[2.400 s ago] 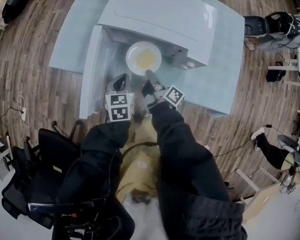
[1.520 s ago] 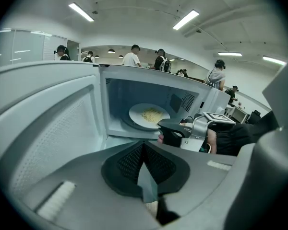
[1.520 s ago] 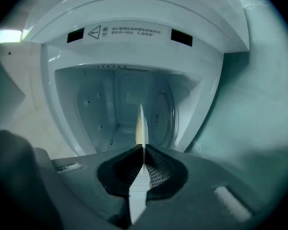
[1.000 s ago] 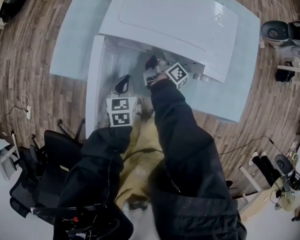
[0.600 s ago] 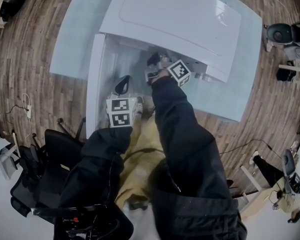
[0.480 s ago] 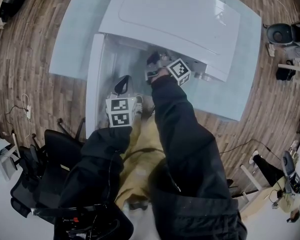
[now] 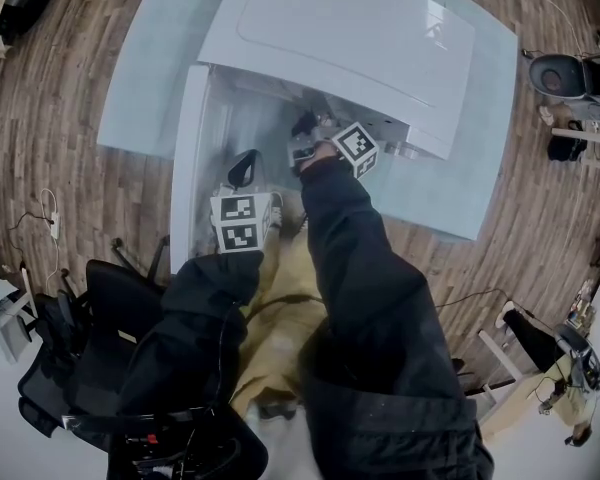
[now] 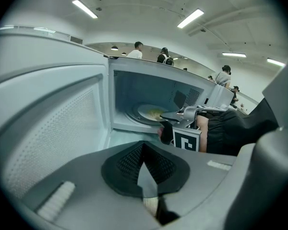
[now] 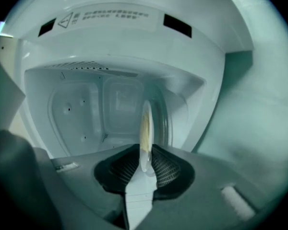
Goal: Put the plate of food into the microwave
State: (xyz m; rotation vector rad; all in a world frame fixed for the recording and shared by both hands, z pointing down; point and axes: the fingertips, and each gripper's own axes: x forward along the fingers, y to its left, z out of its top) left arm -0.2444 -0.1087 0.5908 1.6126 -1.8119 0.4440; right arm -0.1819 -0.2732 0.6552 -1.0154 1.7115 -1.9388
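The plate of food (image 9: 145,128) rests inside the microwave (image 7: 340,38), at the centre of the left gripper view. Its near rim stands between the jaws of the right gripper (image 9: 143,166), which are opening, and the pads look just clear of it. If that gripper backs out before the rim is fully free, a pad could likely drag or tip the plate and spill the food. The left gripper (image 7: 245,168) waits by the open door (image 7: 185,158) with its jaws together, holding nothing.
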